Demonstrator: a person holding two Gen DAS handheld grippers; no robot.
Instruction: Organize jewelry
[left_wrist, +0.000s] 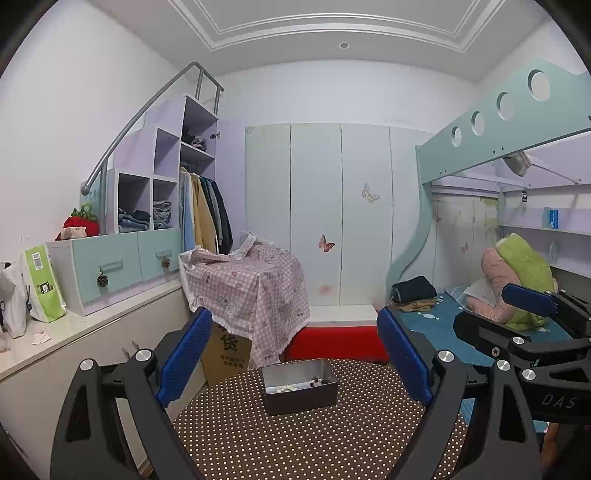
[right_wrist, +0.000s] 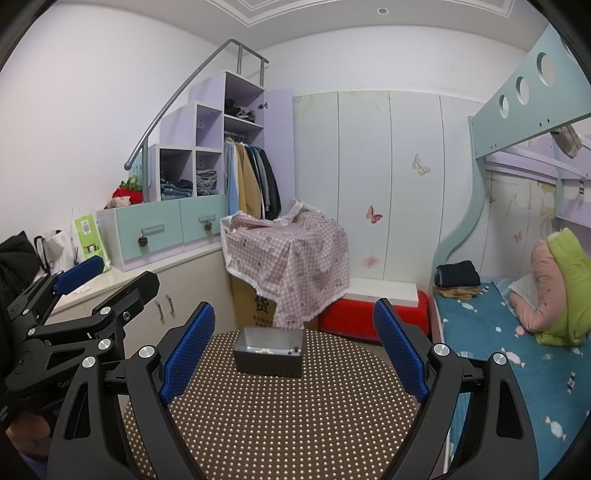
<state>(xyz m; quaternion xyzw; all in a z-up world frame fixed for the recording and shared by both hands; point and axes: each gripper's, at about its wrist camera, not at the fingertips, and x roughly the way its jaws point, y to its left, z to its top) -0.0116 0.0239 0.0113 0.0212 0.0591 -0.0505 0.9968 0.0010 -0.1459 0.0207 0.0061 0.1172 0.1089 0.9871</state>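
Both my grippers are held above the polka-dot tabletop (left_wrist: 314, 443), side by side. My left gripper (left_wrist: 293, 356) has its blue pads spread wide, nothing between them. My right gripper (right_wrist: 295, 350) is likewise wide apart and empty. The metal tin (left_wrist: 299, 384) sits on the table's far half, well ahead of both. Inside it lie pale beads (left_wrist: 286, 388) at left and dark beads (left_wrist: 317, 381) at right.

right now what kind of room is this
Most likely a child's bedroom: a pale blue bunk bed frame with round cutouts, a white wardrobe with butterfly stickers and clothes hanging on an open rail. A small metal tray sits on the polka-dot table.
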